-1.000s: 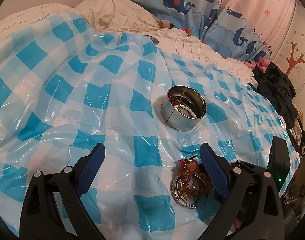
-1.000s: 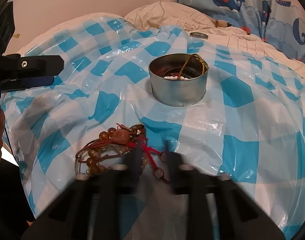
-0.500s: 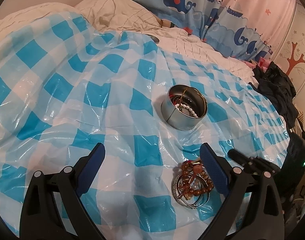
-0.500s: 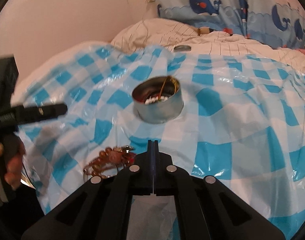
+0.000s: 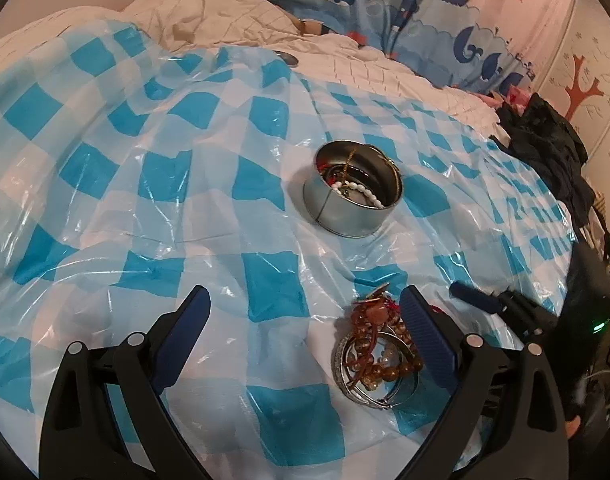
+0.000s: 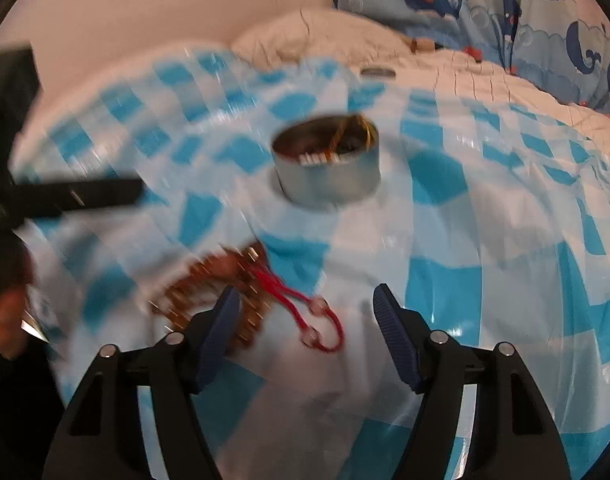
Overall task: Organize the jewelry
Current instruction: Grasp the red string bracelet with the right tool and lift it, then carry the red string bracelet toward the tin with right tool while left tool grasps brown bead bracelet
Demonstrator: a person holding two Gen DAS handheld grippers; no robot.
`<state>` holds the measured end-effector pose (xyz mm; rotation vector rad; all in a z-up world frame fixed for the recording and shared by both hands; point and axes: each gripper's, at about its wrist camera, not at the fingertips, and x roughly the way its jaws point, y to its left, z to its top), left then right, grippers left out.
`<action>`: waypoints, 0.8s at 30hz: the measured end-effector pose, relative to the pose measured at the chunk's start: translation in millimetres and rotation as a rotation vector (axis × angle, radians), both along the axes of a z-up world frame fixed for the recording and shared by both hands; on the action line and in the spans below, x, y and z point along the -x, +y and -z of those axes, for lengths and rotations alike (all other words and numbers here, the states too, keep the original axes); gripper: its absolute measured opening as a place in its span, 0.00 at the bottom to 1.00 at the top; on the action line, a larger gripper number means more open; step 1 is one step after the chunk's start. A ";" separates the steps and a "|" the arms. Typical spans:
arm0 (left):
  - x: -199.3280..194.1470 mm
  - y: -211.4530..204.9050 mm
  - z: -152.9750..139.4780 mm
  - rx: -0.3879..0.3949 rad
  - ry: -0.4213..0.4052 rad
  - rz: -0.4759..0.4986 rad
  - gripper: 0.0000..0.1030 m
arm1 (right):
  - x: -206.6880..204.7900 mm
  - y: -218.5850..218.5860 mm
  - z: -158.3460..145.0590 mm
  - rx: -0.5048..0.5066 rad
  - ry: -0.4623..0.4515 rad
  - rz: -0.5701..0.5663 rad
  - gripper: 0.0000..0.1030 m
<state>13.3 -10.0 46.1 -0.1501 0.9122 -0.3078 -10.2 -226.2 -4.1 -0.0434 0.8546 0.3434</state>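
A round metal tin (image 5: 353,196) stands on the blue-and-white checked plastic sheet (image 5: 145,168), with a white bead strand and gold chain inside. Nearer lies a pile of brown bead bracelets and silver bangles (image 5: 379,348), just inside the right finger of my open left gripper (image 5: 305,300). In the blurred right wrist view the tin (image 6: 327,172) is ahead and the brown beads (image 6: 209,292) sit by the left finger. My right gripper (image 6: 305,300) is opening. A red cord with clear beads (image 6: 317,316) lies on the sheet between its jaws, and the pads do not touch it.
A small round lid (image 5: 287,57) rests at the sheet's far edge by a white pillow (image 5: 225,16). Whale-print fabric (image 5: 385,4) hangs behind. Dark clothes (image 5: 545,140) are heaped at the right. A person's hand (image 6: 5,312) holds the left gripper.
My right gripper, shut half a second ago, now has its jaws apart over the red cord, which trails out from the bead pile. The left gripper has stayed put.
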 end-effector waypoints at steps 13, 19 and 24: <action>6.1 -45.0 12.2 -0.100 -0.038 0.181 0.89 | 5.3 -35.1 -31.8 -0.238 -0.064 0.042 0.04; 6.5 -82.2 31.2 -0.250 -0.060 0.267 0.89 | 6.7 -57.9 -51.7 -0.413 -0.094 0.058 0.04; -0.5 -85.7 41.4 -0.224 -0.044 0.276 0.61 | 6.3 -66.7 -55.5 -0.462 -0.093 0.070 0.04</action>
